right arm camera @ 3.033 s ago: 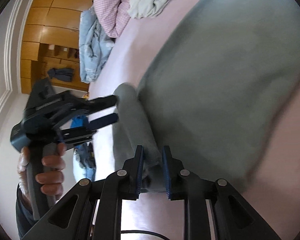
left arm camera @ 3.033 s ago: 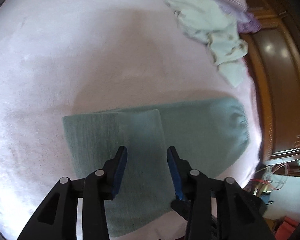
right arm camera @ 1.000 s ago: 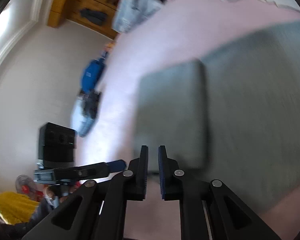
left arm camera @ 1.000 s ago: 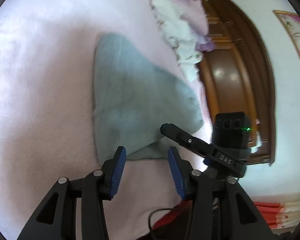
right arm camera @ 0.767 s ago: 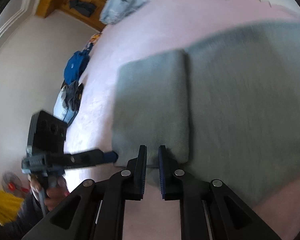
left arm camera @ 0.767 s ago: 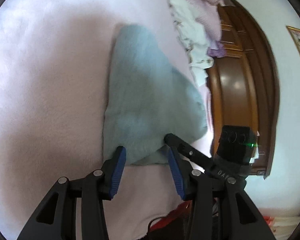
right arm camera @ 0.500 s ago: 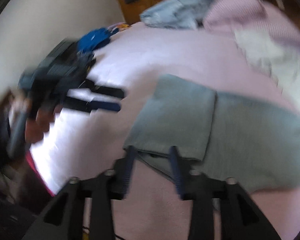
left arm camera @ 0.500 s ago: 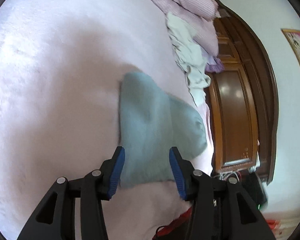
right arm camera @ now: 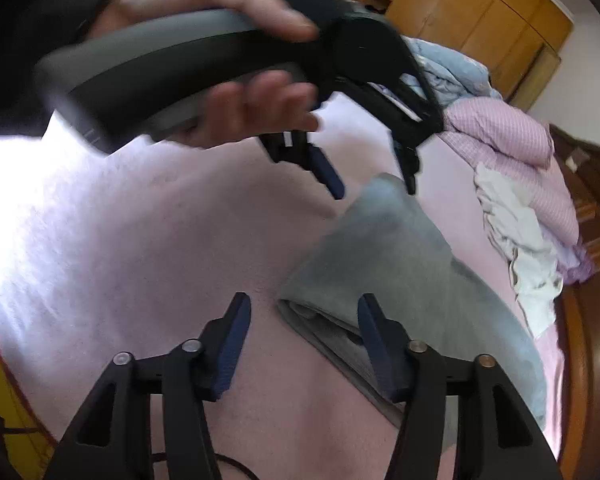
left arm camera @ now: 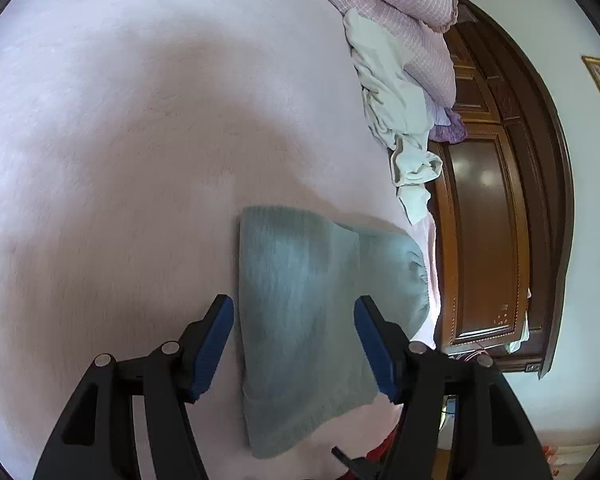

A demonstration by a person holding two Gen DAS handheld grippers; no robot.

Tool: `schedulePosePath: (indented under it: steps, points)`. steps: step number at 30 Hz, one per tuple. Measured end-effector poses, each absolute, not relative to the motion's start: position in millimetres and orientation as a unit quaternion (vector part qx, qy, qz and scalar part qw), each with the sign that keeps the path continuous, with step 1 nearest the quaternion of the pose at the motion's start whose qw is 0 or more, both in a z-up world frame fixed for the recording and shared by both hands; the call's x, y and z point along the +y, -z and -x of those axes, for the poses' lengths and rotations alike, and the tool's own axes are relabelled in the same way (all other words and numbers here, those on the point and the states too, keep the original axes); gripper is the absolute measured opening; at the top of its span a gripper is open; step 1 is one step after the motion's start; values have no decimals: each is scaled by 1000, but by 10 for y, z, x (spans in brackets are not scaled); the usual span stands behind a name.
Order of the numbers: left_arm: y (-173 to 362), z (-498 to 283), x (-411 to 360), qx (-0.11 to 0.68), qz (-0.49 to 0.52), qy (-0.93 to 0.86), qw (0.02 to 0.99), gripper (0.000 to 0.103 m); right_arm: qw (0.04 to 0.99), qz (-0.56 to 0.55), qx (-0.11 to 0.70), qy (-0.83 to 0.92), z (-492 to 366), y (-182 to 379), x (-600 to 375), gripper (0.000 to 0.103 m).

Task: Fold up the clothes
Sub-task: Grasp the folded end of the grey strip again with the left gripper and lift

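Observation:
A grey-green knit garment [left arm camera: 300, 312] lies partly folded on the pink bed cover [left arm camera: 120, 160], one end laid back over the rest. It also shows in the right wrist view [right arm camera: 400, 264]. My left gripper [left arm camera: 294, 344] is open and empty, held above the folded end; it also shows in the right wrist view [right arm camera: 368, 176], gripped by a hand over the garment's far corner. My right gripper [right arm camera: 304, 344] is open and empty, above the garment's near folded edge where the layers show.
A heap of unfolded clothes, white [left arm camera: 396, 104] and pink striped [left arm camera: 404, 20], lies at the bed's far side by a dark wooden headboard [left arm camera: 488, 240]. A light blue garment [right arm camera: 448, 68] lies beyond, before wooden wardrobes [right arm camera: 480, 4].
My right gripper has opened and let go of the garment's edge, which now lies folded over. Both grippers have lifted and swung; the left gripper has opened wider over the folded end.

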State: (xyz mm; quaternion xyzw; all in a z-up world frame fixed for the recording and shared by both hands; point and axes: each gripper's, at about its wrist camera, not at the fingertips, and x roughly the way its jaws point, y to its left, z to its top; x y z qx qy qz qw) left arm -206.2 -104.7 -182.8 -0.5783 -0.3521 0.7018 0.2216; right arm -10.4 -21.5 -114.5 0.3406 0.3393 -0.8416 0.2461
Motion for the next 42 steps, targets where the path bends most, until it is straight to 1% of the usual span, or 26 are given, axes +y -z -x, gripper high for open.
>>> schedulePosePath:
  steps: [4, 5, 7, 10, 12, 14, 18, 19, 23, 24, 25, 29, 30, 31, 32, 34, 37, 42]
  points:
    - [1915, 2132, -1060, -349, 584, -697, 228, 60, 231, -324, 376, 837, 100, 1284, -329, 59]
    - [1942, 2140, -1068, -350, 586, -694, 229, 60, 223, -319, 382, 838, 104, 1312, -345, 60]
    - [1997, 2162, -1066, -353, 588, -691, 228, 60, 199, -310, 396, 841, 128, 1370, -354, 66]
    - [2088, 2188, -1060, -365, 590, -682, 232, 61, 187, -320, 416, 831, 200, 1471, -344, 66]
    - [2129, 2208, -1061, -375, 588, -677, 234, 62, 197, -332, 410, 826, 257, 1520, -325, 65]
    - [2151, 2222, -1087, -390, 583, -673, 236, 63, 198, -324, 411, 829, 275, 1516, -320, 65]
    - [2185, 2244, -1144, -413, 575, -665, 239, 63, 189, -306, 438, 823, 282, 1598, -383, 64]
    - [2187, 2251, -1136, -411, 577, -664, 240, 63, 192, -315, 429, 825, 300, 1600, -371, 58]
    - [2173, 2298, -1073, -398, 584, -665, 243, 63, 197, -340, 402, 827, 339, 1575, -327, 43]
    - [2169, 2316, -1051, -395, 587, -664, 243, 63, 192, -343, 398, 829, 365, 1563, -306, 33]
    - [2168, 2333, -1035, -395, 587, -663, 244, 63, 190, -346, 393, 830, 391, 1550, -283, 28]
    - [2158, 2398, -943, -405, 579, -661, 254, 61, 199, -357, 377, 831, 442, 1518, -232, 24]
    - [2155, 2405, -918, -400, 579, -665, 251, 56, 200, -356, 375, 832, 439, 1512, -229, 23]
    - [2151, 2407, -899, -391, 579, -670, 248, 40, 202, -355, 372, 834, 437, 1502, -219, 22]
    - [2150, 2403, -895, -380, 583, -676, 243, 32, 204, -354, 368, 835, 430, 1487, -209, 21]
    - [2144, 2384, -909, -369, 584, -683, 236, 23, 209, -354, 362, 837, 376, 1456, -216, 20]
    - [2108, 2344, -940, -366, 580, -691, 229, 20, 213, -351, 352, 841, 361, 1414, -194, 18]
    - [1916, 2323, -876, -329, 583, -713, 210, 19, 225, -341, 323, 854, 309, 1293, -178, 17]
